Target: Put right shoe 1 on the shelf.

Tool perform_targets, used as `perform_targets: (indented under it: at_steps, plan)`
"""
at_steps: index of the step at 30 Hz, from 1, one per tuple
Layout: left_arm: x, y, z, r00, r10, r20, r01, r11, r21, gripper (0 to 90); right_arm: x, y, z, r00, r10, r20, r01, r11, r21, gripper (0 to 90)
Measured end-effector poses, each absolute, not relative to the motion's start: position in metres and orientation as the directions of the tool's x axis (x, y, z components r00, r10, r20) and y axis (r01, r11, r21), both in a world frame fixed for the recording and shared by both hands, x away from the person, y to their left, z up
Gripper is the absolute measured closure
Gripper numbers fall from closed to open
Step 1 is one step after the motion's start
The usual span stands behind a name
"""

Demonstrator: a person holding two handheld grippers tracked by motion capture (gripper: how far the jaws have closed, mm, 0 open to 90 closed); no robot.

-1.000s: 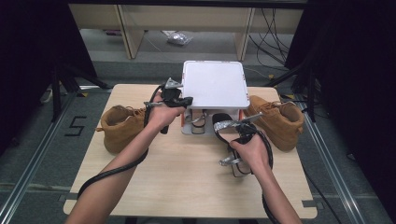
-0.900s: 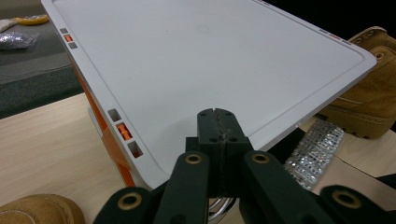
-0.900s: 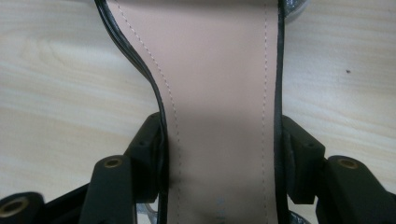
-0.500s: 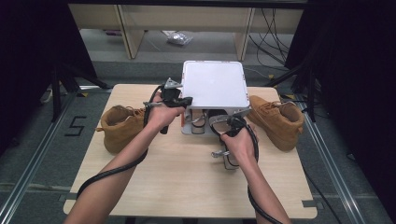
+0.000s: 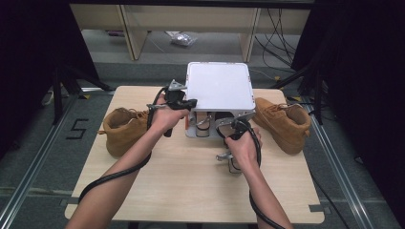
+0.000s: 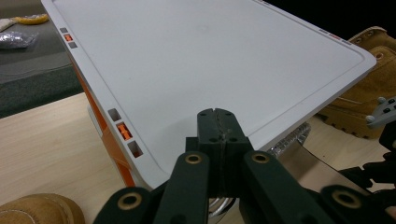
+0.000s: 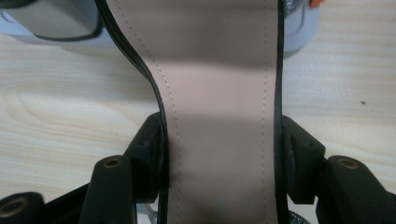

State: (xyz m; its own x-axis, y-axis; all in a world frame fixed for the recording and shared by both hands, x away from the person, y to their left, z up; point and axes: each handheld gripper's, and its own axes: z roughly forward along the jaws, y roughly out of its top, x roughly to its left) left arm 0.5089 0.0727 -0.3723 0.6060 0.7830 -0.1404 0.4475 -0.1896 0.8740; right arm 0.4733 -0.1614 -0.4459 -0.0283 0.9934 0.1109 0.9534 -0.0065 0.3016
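Right tool (image 7: 219, 158), frame bottom, clamps the shoe (image 7: 219, 93) by its sides; keep it level sliding under the lid (image 6: 210, 65). Left tool (image 6: 218, 122), jaws closed empty, props the lid.

Black-edged shoe (image 7: 219, 116), beige insole up, toe entering white-lidded box (image 5: 219, 88); lid apparently raised.
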Motion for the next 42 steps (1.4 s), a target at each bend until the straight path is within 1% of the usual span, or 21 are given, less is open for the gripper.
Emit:
perform_targets:
  at_steps: [7, 8, 10, 12, 13, 14, 19, 21, 23, 27, 28, 29, 30, 31, 32, 33, 35, 36, 37, 39, 42]
  plan:
    - [0.509, 0.074, -0.372, 0.611, 0.781, -0.132, 0.447, -0.203, 0.871, 89.7, 0.475, -0.161, -0.451, -0.016, 0.995, 0.103, 0.948, -0.017, 0.318, 43.7]
    - [0.509, 0.074, -0.372, 0.610, 0.781, -0.134, 0.448, -0.201, 0.871, 89.7, 0.476, -0.161, -0.452, -0.028, 0.995, 0.093, 0.954, -0.002, 0.301, 43.7]
    - [0.509, 0.074, -0.373, 0.605, 0.783, -0.145, 0.450, -0.185, 0.874, 89.6, 0.477, -0.162, -0.453, -0.042, 0.996, 0.084, 0.952, 0.014, 0.305, 43.7]
    - [0.509, 0.074, -0.372, 0.610, 0.781, -0.136, 0.449, -0.199, 0.871, 89.7, 0.478, -0.159, -0.456, 0.006, 0.996, 0.085, 0.953, -0.032, 0.302, 43.7]
    - [0.509, 0.074, -0.372, 0.610, 0.781, -0.136, 0.449, -0.199, 0.871, 89.6, 0.479, -0.158, -0.457, 0.006, 0.997, 0.080, 0.953, -0.030, 0.303, 43.7]
    - [0.509, 0.074, -0.372, 0.610, 0.781, -0.135, 0.448, -0.200, 0.871, 89.7, 0.479, -0.159, -0.460, -0.009, 0.996, 0.083, 0.953, -0.016, 0.302, 43.6]
    - [0.509, 0.073, -0.373, 0.606, 0.783, -0.143, 0.449, -0.188, 0.874, 89.7, 0.481, -0.157, -0.462, -0.002, 0.997, 0.078, 0.956, -0.021, 0.291, 43.5]
    - [0.509, 0.074, -0.372, 0.611, 0.780, -0.134, 0.448, -0.200, 0.872, 89.7, 0.482, -0.158, -0.464, -0.033, 0.996, 0.077, 0.957, 0.009, 0.291, 43.4]
    - [0.509, 0.073, -0.373, 0.606, 0.783, -0.142, 0.447, -0.187, 0.875, 89.7, 0.483, -0.152, -0.466, 0.026, 0.996, 0.088, 0.954, -0.051, 0.296, 43.3]
    - [0.509, 0.074, -0.372, 0.610, 0.781, -0.133, 0.448, -0.201, 0.871, 89.7, 0.485, -0.149, -0.467, 0.016, 0.997, 0.082, 0.953, -0.040, 0.300, 42.0]
    - [0.509, 0.074, -0.372, 0.610, 0.781, -0.133, 0.448, -0.201, 0.871, 89.7, 0.485, -0.151, -0.463, -0.027, 0.997, 0.070, 0.951, 0.004, 0.309, 38.1]
    - [0.509, 0.074, -0.372, 0.609, 0.782, -0.135, 0.448, -0.199, 0.871, 89.7, 0.485, -0.151, -0.463, -0.027, 0.997, 0.070, 0.951, 0.004, 0.309, 38.1]
    - [0.509, 0.074, -0.372, 0.609, 0.782, -0.134, 0.448, -0.200, 0.871, 89.6, 0.485, -0.151, -0.462, -0.027, 0.997, 0.072, 0.952, 0.004, 0.306, 33.6]
    - [0.509, 0.074, -0.372, 0.609, 0.782, -0.134, 0.449, -0.201, 0.871, 89.6, 0.484, -0.151, -0.461, -0.054, 0.997, 0.053, 0.948, 0.035, 0.318, 30.2]
    - [0.509, 0.074, -0.373, 0.604, 0.783, -0.147, 0.450, -0.183, 0.874, 89.7, 0.480, -0.152, -0.458, -0.129, 0.991, 0.040, 0.934, 0.107, 0.341, 29.5]
    - [0.509, 0.073, -0.373, 0.604, 0.783, -0.146, 0.450, -0.185, 0.874, 89.7, 0.478, -0.155, -0.456, -0.151, 0.987, 0.059, 0.931, 0.122, 0.343, 29.2]
    - [0.509, 0.074, -0.372, 0.610, 0.781, -0.133, 0.449, -0.202, 0.871, 89.7, 0.476, -0.156, -0.453, -0.154, 0.987, 0.056, 0.926, 0.124, 0.357, 29.9]
    - [0.509, 0.073, -0.372, 0.604, 0.784, -0.143, 0.449, -0.186, 0.874, 89.7, 0.474, -0.158, -0.449, -0.164, 0.983, 0.079, 0.923, 0.125, 0.364, 29.7]
    - [0.508, 0.072, -0.372, 0.603, 0.785, -0.140, 0.448, -0.188, 0.874, 89.7, 0.468, -0.159, -0.441, -0.142, 0.983, 0.113, 0.925, 0.091, 0.369, 29.7]
    - [0.508, 0.073, -0.372, 0.603, 0.785, -0.140, 0.448, -0.189, 0.874, 89.6, 0.465, -0.160, -0.436, -0.138, 0.983, 0.118, 0.921, 0.083, 0.381, 30.2]
    - [0.508, 0.074, -0.373, 0.604, 0.784, -0.141, 0.448, -0.188, 0.874, 89.7, 0.456, -0.167, -0.423, -0.165, 0.977, 0.133, 0.911, 0.100, 0.400, 35.9]
